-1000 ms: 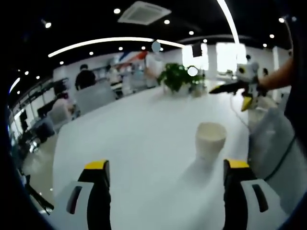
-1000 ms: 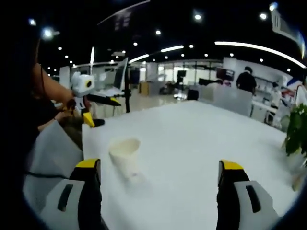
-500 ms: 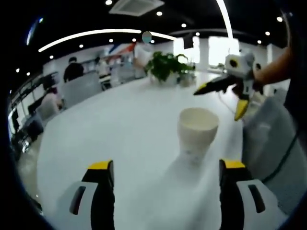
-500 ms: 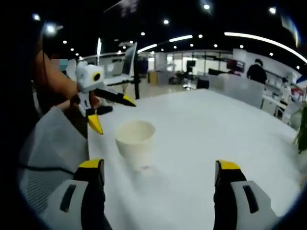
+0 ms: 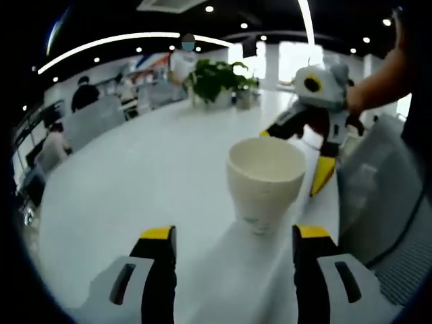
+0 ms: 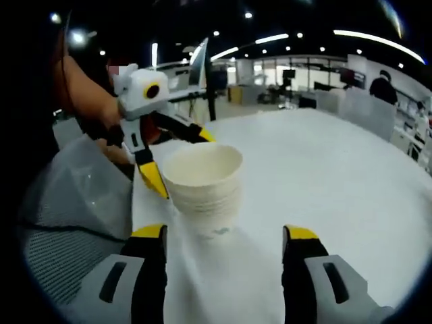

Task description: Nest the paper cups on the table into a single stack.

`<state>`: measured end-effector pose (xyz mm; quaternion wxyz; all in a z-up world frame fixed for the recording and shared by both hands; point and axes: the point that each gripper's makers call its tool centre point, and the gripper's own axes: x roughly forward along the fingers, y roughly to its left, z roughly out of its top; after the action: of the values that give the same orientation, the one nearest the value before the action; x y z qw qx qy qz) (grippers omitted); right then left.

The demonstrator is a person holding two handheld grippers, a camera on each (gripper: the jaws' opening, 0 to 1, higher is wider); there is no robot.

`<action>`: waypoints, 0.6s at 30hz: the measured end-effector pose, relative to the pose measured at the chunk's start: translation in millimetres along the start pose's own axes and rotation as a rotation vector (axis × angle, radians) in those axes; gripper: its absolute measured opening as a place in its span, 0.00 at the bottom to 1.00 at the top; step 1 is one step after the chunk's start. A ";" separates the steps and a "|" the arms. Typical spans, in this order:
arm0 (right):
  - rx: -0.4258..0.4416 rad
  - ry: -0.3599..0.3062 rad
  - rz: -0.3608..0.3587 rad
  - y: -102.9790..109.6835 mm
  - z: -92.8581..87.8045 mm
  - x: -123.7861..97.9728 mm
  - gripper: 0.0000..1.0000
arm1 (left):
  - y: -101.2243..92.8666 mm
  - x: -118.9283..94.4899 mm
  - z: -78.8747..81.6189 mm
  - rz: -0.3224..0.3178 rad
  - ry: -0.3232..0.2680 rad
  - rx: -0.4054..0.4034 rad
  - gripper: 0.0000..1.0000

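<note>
Both tools had closed in on the paper cup stack over the last second. We noted left tool and right tool spread wide, empty; stack upright on worktop, ungrasped.

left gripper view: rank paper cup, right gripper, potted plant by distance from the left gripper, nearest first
1. paper cup: upright on the white table, just beyond the left gripper, between its open jaws.
2. right gripper: behind the cup, to the right, open.
3. potted plant: far end of the table, farthest.
</note>
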<state>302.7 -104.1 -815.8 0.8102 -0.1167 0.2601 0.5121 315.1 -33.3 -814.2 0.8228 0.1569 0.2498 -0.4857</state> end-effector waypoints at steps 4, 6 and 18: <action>-0.022 0.020 0.021 3.1 -0.5 9.8 0.58 | -7.9 8.7 -2.1 -0.030 0.012 -0.008 0.61; -0.024 0.024 0.036 5.9 0.1 12.4 0.57 | -9.9 11.3 -3.3 -0.035 0.019 -0.003 0.60; -0.095 0.073 0.074 14.4 -5.4 19.2 0.46 | -18.4 21.1 0.7 -0.091 0.044 0.070 0.48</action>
<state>294.8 -85.2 -829.6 0.7742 -0.1641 0.2690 0.5490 307.6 -57.6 -825.8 0.7881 0.1847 0.2575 -0.5276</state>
